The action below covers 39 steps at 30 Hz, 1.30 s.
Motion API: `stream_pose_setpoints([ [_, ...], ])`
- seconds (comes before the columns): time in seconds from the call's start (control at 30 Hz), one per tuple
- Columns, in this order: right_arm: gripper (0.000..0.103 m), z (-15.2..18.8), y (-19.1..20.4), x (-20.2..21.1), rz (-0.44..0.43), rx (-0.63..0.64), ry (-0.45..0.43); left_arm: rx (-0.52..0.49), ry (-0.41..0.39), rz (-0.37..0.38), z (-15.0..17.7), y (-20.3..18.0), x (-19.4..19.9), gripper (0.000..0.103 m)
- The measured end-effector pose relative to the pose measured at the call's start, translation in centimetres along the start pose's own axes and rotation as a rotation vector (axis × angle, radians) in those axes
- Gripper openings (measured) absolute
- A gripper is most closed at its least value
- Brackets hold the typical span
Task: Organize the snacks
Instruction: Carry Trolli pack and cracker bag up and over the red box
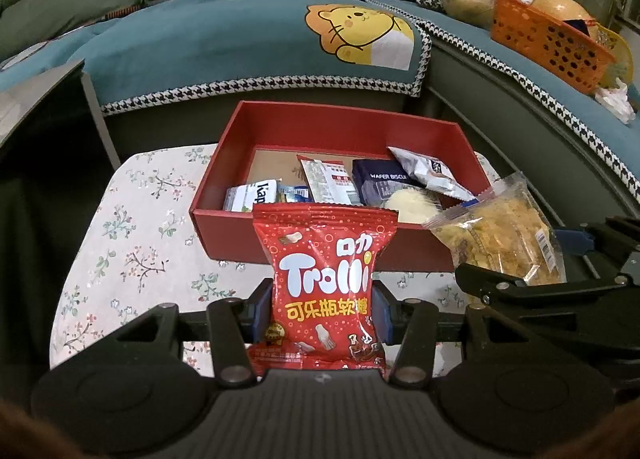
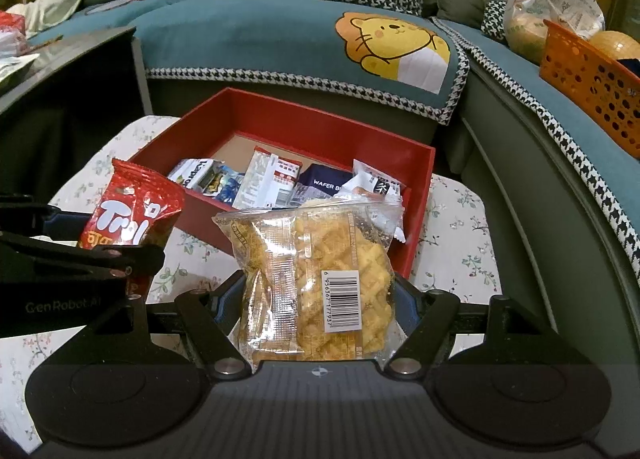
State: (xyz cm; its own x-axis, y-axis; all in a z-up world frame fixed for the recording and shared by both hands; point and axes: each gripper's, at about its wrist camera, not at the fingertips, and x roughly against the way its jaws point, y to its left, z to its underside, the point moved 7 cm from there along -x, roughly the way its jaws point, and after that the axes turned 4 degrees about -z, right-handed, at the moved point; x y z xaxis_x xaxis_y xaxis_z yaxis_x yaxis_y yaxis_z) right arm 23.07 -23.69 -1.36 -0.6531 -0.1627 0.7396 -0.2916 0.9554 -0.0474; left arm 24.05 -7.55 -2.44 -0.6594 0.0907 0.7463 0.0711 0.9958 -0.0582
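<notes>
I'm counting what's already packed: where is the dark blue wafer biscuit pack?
In the left wrist view, the dark blue wafer biscuit pack lies inside the open red cardboard box, right of centre, beside a white-and-red sachet.

Teal sofa cover [image 1: 224, 39] w/ lion print [image 1: 360, 35], orange basket [image 1: 548, 43] at right.

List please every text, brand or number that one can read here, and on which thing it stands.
"Trolli", "可乐瓶软糖": red candy bag in the left gripper.
"WAFER BISCUI": dark blue pack in the red box.
"GenRobot.AI": left gripper's body.
Barcode digits on the clear waffle bag in the right gripper: too blurred.
</notes>
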Motion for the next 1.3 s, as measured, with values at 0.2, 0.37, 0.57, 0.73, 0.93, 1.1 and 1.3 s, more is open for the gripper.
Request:
stream_pose_setpoints([
  [0.2,0.078,-0.6,-0.2,0.1,0.013,-0.009,-0.015,0.007,-0.016,0.001,-0.6,0.0,0.1,0.057],
  [0.37,0.078,-1.3,-0.5,0.3,0.025,-0.032,-0.040,0.016,-0.038,-0.005,-1.5,0.0,0.3,0.057],
  [0.57,0.078,-2.2,-1.3,0.3,0.035,-0.071,-0.071,0.017,-0.062,-0.006,-2.9,-0.3,0.1,0.057],
  [0.73,0.078,-2.8,-2.0,-0.1,0.048,-0.094,-0.086,0.017,-0.065,-0.013,-3.6,-0.5,-0.5,0.057],
  [0.93,0.078,-3.6,-2.4,-0.4,0.051,-0.113,-0.103,0.031,-0.068,-0.019,-4.4,-0.5,-1.3,0.057],
  [1.1,0.078,-4.1,-2.8,-1.1,0.056,-0.120,-0.105,0.033,-0.071,-0.030,-5.0,-0.5,-2.0,0.057],
  [1.3,0.078,-4.7,-3.2,-2.0,0.062,-0.132,-0.105,0.037,-0.069,-0.039,-5.9,-0.6,-3.3,0.056],
])
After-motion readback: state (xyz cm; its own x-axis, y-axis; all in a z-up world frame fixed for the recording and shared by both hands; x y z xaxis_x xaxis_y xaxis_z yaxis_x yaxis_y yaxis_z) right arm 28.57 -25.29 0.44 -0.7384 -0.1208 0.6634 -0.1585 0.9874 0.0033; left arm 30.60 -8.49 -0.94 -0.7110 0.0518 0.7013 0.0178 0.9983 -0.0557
